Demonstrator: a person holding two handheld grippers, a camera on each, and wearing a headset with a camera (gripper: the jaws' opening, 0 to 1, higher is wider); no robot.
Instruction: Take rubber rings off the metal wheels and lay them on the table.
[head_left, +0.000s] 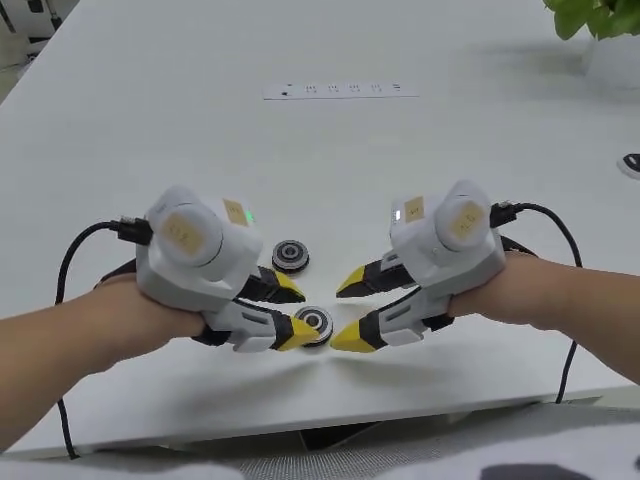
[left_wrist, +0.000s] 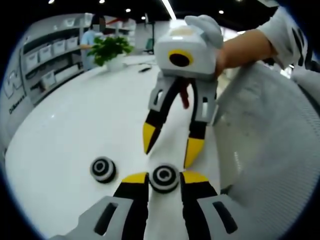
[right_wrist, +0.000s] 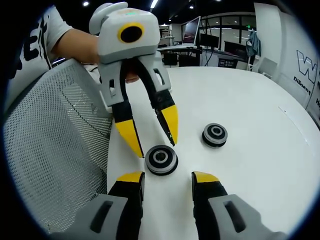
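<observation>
Two small metal wheels with black rubber rings lie flat near the white table's (head_left: 330, 170) front edge. The near wheel (head_left: 316, 322) (left_wrist: 164, 177) (right_wrist: 161, 159) sits between the yellow tips of my left gripper (head_left: 300, 310) (left_wrist: 164, 179) (right_wrist: 157, 147), which touch its rim on both sides. My right gripper (head_left: 340, 315) (right_wrist: 167, 177) (left_wrist: 170, 145) faces it from the right, open, its tips a short way from the near wheel and holding nothing. The far wheel (head_left: 290, 255) (left_wrist: 103, 169) (right_wrist: 215, 135) lies free just beyond the left gripper.
A white power strip (head_left: 340, 90) lies flat at the table's far middle. A potted plant (head_left: 595, 15) stands at the far right corner, and a dark object (head_left: 631, 163) is at the right edge. A grey mesh chair (right_wrist: 55, 150) is at the table's front edge.
</observation>
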